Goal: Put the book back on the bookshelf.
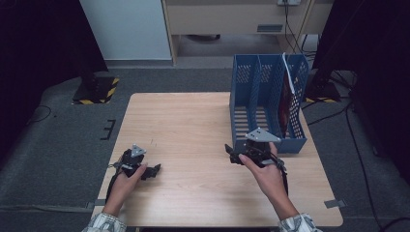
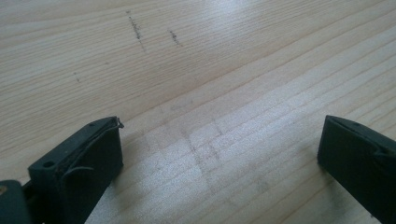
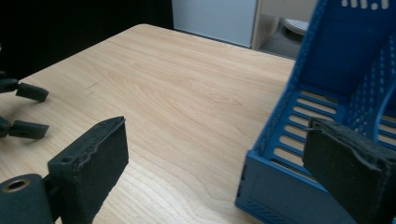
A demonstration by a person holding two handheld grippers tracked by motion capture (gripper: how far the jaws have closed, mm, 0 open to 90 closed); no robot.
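A blue three-slot file rack (image 1: pixel 258 63) stands at the back right of the wooden table (image 1: pixel 183 121). A dark red, flat item (image 1: pixel 286 104) stands upright in its rightmost slot. My right gripper (image 1: pixel 230 154) hovers open just in front of the rack's near left corner. In the right gripper view its jaws (image 3: pixel 217 123) frame bare wood, with that rack corner (image 3: pixel 280 191) behind the right jaw. My left gripper (image 1: pixel 154 170) rests open near the table's front left. Its jaws (image 2: pixel 222 123) span bare wood with faint pencil marks (image 2: pixel 136 30).
The left gripper's two jaws (image 3: pixel 28 109) show at the far left of the right gripper view. On the floor are a hazard-striped stand base (image 1: pixel 96 89) at back left and cables (image 1: pixel 353 140) at the right. A white cabinet (image 1: pixel 128 29) stands behind.
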